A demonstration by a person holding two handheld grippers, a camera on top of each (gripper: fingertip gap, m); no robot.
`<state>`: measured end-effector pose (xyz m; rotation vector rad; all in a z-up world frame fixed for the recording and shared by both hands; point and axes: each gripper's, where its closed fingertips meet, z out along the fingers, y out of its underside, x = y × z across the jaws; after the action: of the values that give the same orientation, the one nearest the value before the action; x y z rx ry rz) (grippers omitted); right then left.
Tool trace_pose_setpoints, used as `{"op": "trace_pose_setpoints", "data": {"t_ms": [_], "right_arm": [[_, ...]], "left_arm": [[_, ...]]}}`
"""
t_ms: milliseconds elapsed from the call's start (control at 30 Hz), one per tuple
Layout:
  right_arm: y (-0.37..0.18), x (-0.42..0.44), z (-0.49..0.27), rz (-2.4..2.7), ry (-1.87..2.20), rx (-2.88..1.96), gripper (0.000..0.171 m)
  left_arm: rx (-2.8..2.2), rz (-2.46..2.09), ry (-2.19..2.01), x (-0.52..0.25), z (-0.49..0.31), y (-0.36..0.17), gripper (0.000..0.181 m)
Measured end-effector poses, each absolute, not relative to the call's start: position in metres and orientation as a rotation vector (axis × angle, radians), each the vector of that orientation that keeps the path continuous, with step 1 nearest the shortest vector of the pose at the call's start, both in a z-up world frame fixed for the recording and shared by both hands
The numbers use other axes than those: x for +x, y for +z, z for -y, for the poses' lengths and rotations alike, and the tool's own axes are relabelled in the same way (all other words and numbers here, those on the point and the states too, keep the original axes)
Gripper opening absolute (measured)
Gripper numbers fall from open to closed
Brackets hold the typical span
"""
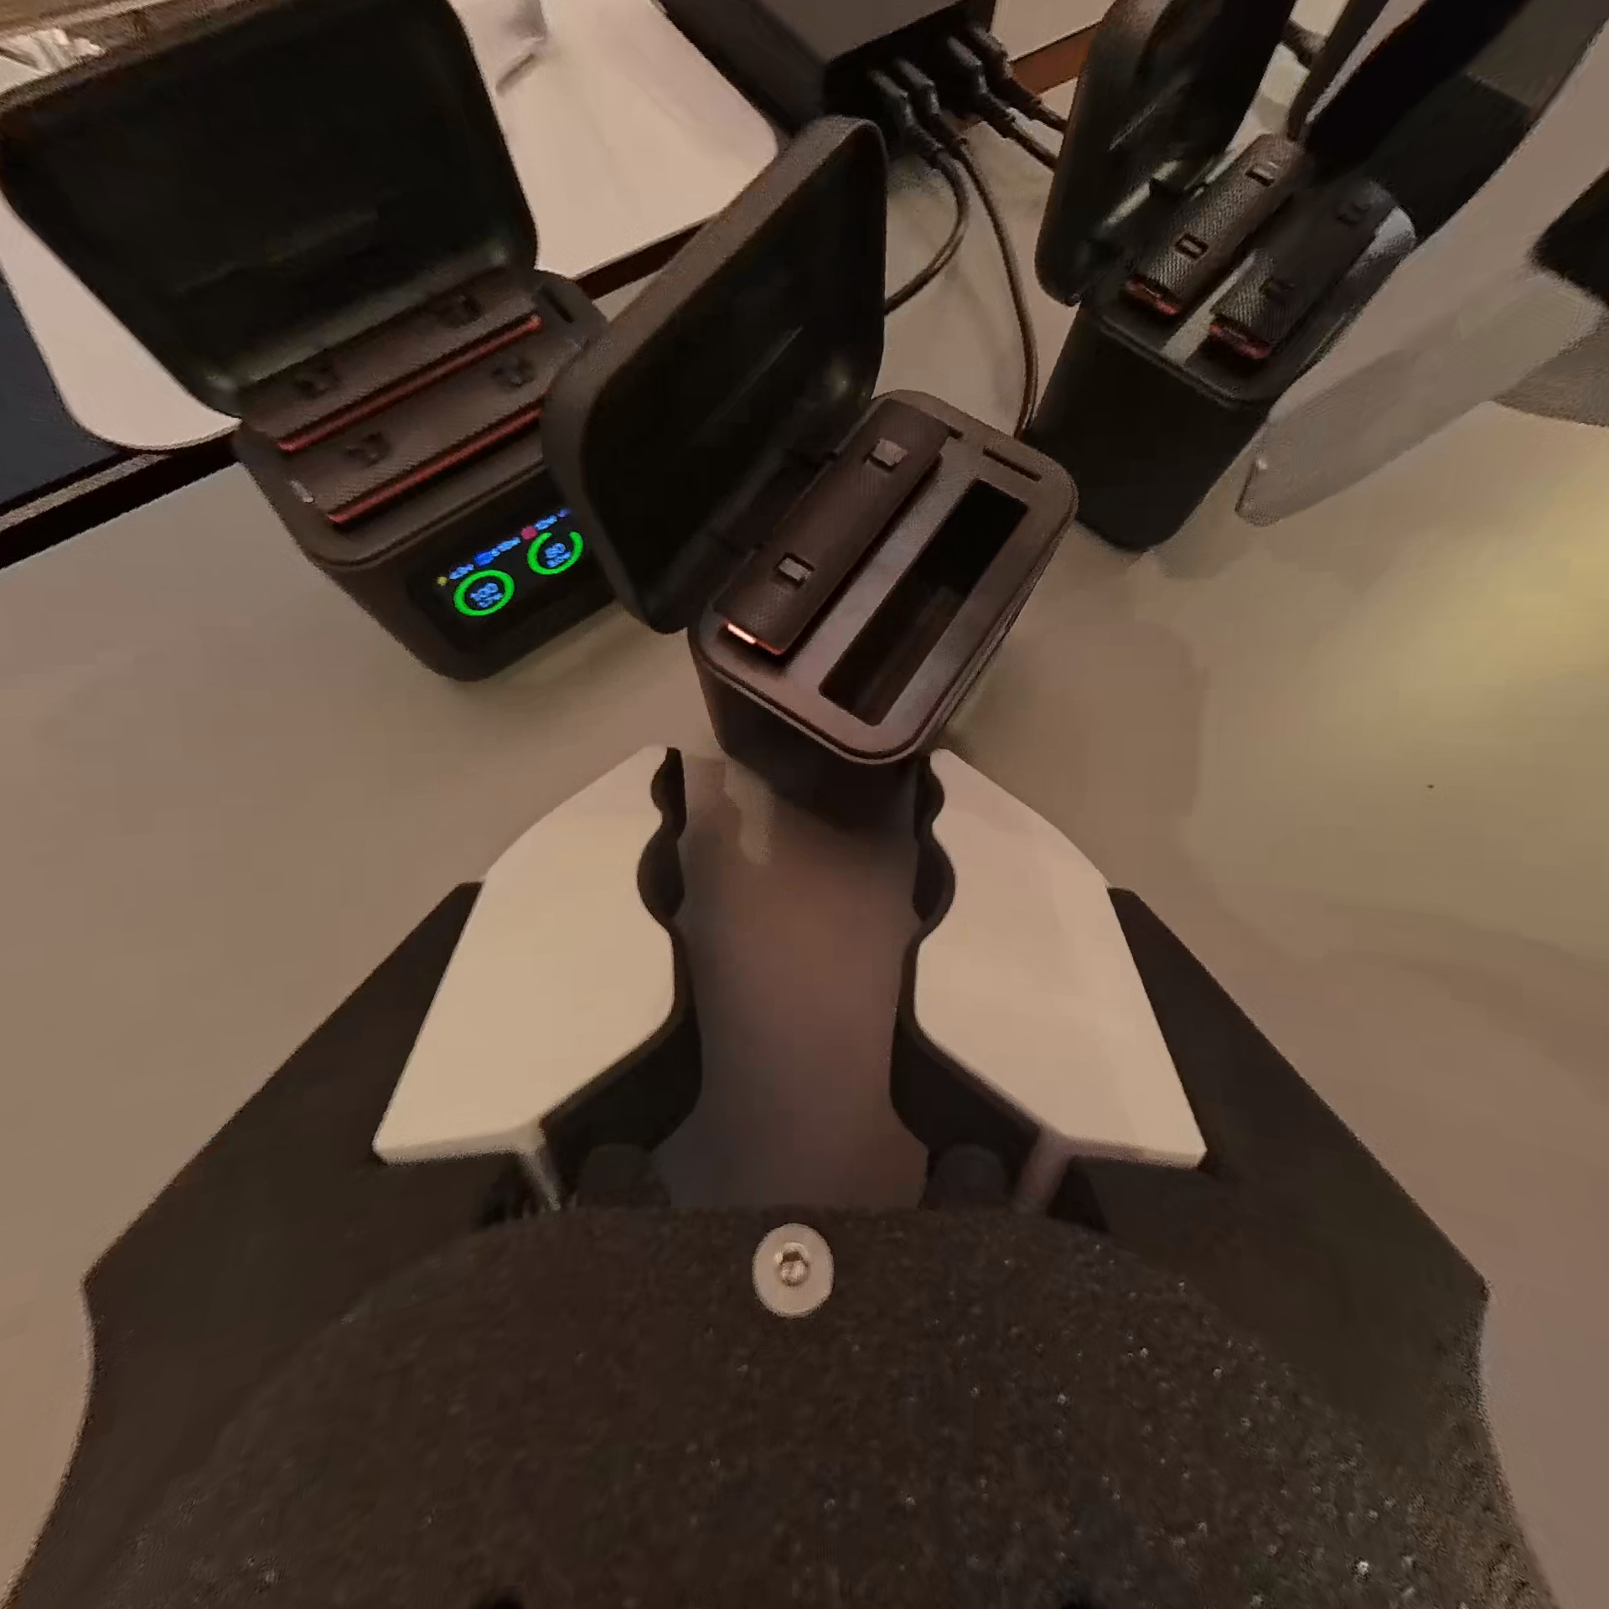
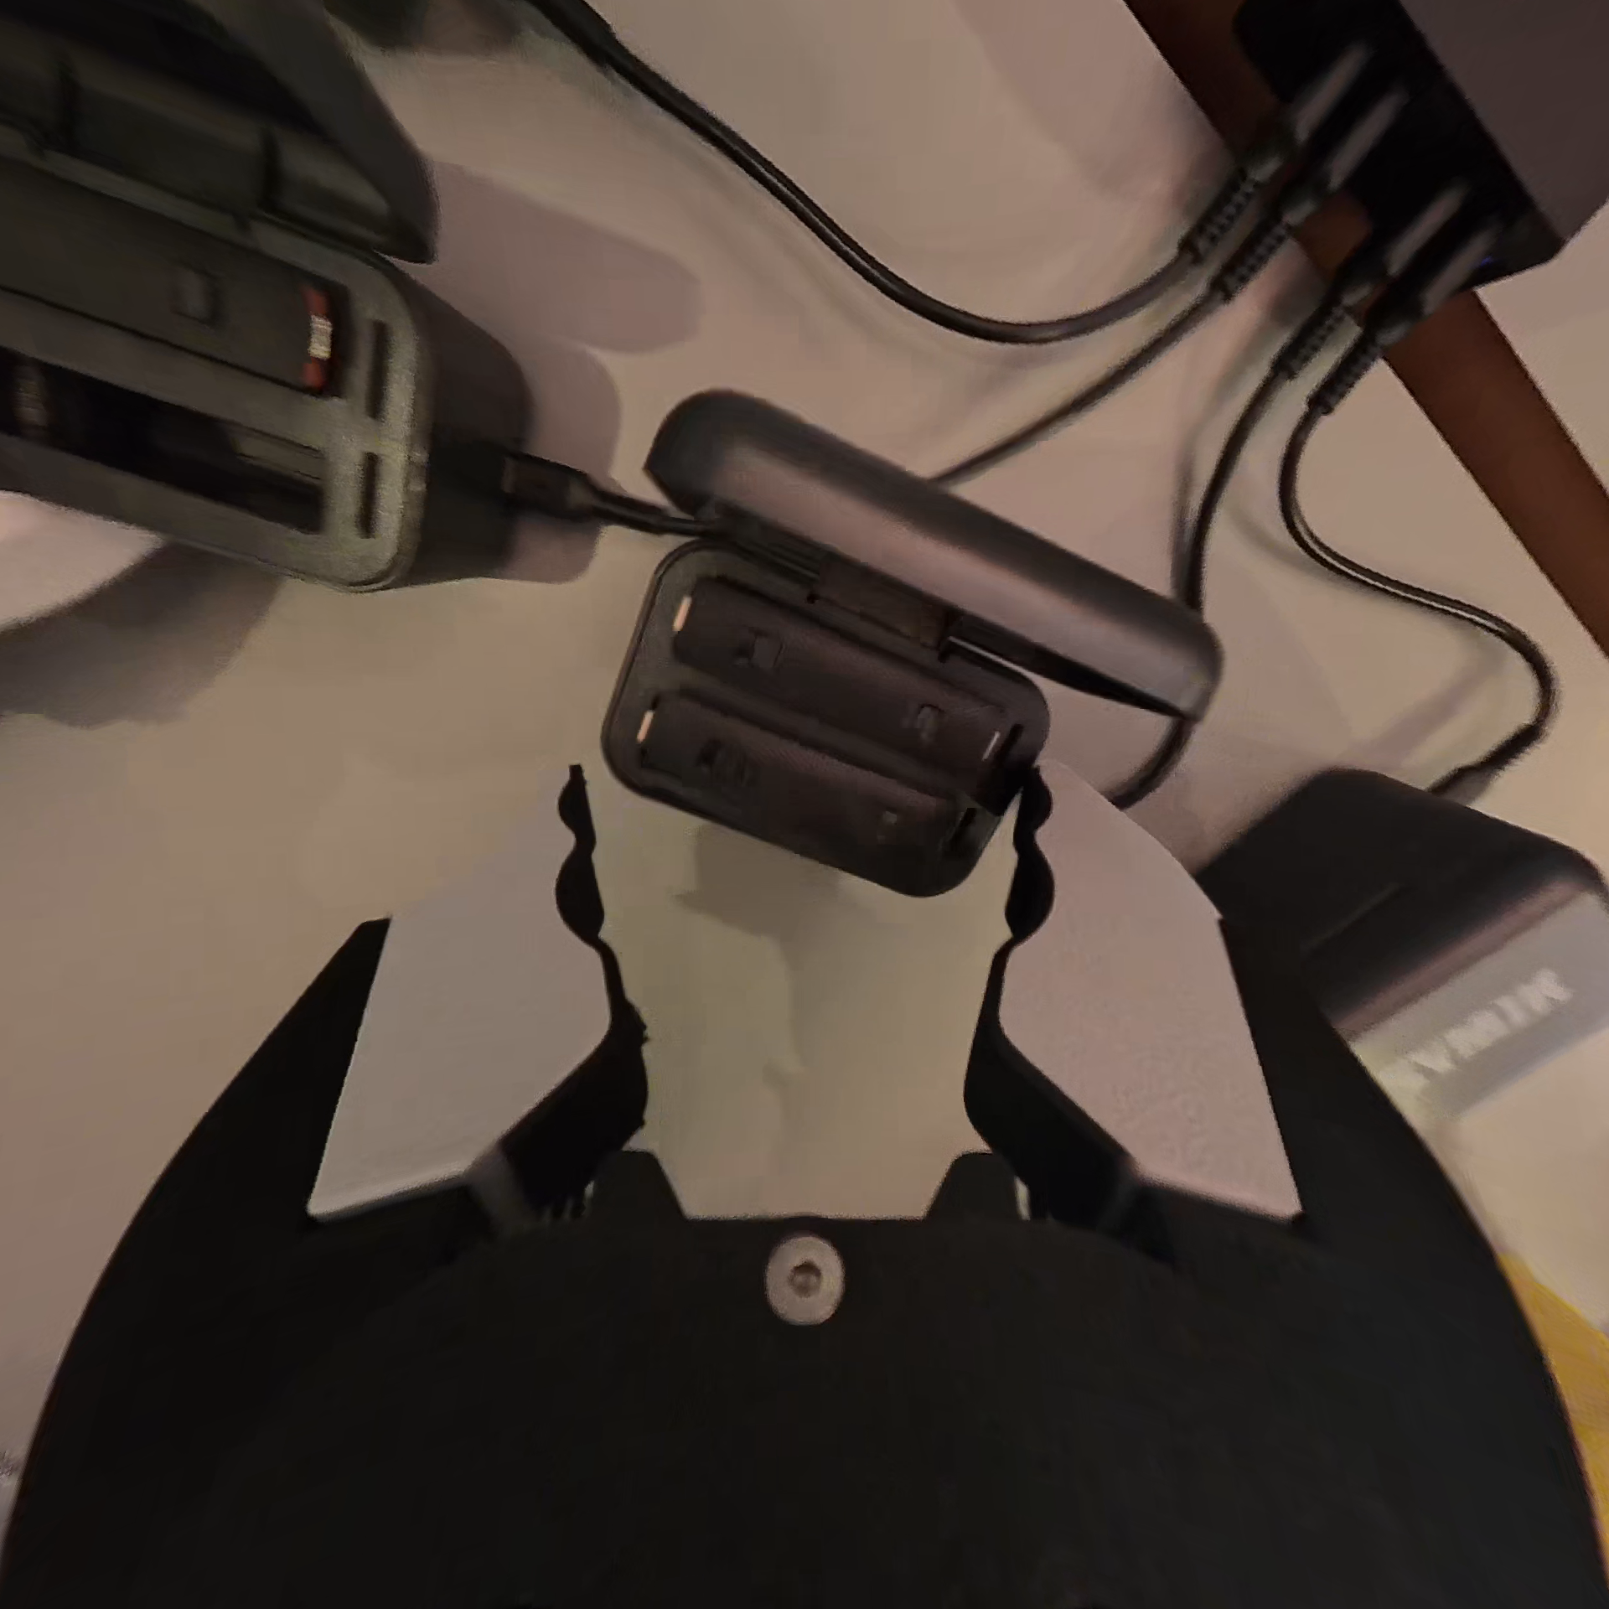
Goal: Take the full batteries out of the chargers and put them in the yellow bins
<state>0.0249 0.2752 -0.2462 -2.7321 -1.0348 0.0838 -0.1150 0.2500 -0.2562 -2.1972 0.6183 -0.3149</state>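
Observation:
Three black chargers stand open on the pale table. The middle charger (image 1: 879,609) holds one battery (image 1: 827,531) in its left slot; its right slot (image 1: 923,601) is empty. My left gripper (image 1: 799,770) is open, its fingertips on either side of this charger's lower front. The right charger (image 2: 827,740) holds two batteries (image 2: 810,775). My right gripper (image 2: 805,784) is open just in front of it, the right fingertip (image 2: 1036,792) at its corner. The right gripper also shows in the left wrist view (image 1: 1306,174) over that charger (image 1: 1158,392).
The left charger (image 1: 418,505) has several batteries and a lit display with green rings (image 1: 514,575). Black cables (image 2: 871,261) run to a power hub (image 2: 1410,165) at the back. A grey box (image 2: 1410,923) and a yellow patch (image 2: 1558,1367) lie at the right. To the power hub (image 2: 1410,165): right tips about 12 centimetres, left tips about 25 centimetres. My left wrist view (image 1: 921,64) looks at it from another angle.

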Motion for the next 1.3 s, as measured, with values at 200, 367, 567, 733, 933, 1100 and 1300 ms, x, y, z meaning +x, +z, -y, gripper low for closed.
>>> {"op": "trace_pose_setpoints", "data": {"t_ms": [200,367,567,733,933,1100,1300], "right_arm": [[-0.212,0.007,-0.272,0.869,0.691,-2.566,0.099],[-0.167,0.056,-0.310,0.983,0.607,-2.212,0.101],[-0.200,0.136,-0.325,1.614,0.077,-2.222,0.128],[-0.235,0.162,-0.330,1.947,-0.140,-2.228,0.133],[-0.249,0.174,-0.321,1.860,-0.166,-2.499,0.092],[-0.248,0.158,-0.297,1.426,-0.116,-2.844,0.091],[-0.247,0.132,-0.285,1.122,-0.108,-3.048,0.091]], "left_arm": [[-2.188,-0.519,-0.242,-0.129,-0.255,-0.254,0.051],[-2.173,-0.491,-0.209,-0.135,-0.255,-0.251,0.049],[-2.158,-0.471,-0.192,-0.140,-0.254,-0.248,0.047],[-2.122,-0.463,-0.166,-0.144,-0.253,-0.242,0.045],[-2.096,-0.463,-0.166,-0.145,-0.251,-0.238,0.043],[-2.086,-0.461,-0.181,-0.141,-0.251,-0.235,0.043],[-2.087,-0.474,-0.175,-0.139,-0.249,-0.238,0.042]]}}
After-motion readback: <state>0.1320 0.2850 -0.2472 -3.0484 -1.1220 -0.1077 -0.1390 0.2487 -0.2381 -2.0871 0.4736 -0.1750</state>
